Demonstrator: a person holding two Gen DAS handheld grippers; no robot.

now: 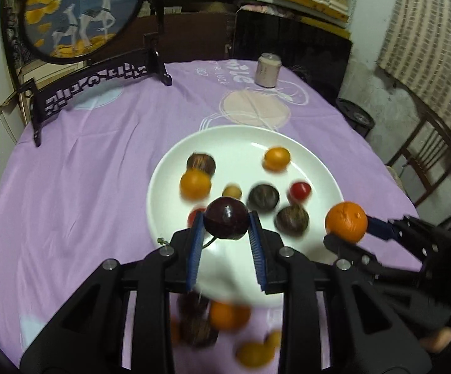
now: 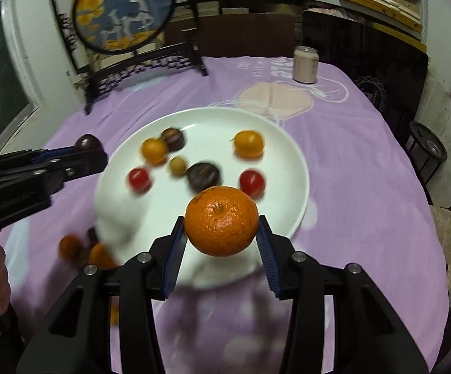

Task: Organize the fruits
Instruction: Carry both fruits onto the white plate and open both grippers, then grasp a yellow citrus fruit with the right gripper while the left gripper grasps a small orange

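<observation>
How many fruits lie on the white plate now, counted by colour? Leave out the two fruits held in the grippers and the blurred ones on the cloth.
On the white plate:
Orange: 2
Red: 2
Dark brown or purple: 3
Pale yellow: 1
Total: 8

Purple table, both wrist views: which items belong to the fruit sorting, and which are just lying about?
Job:
- round white plate holding small fruits
- dark purple round fruit in left gripper
- large orange mandarin in right gripper
- blurred loose fruits on the cloth near the plate

Lying about:
- pale pink drink can
- round deer-painting screen on black carved stand
</observation>
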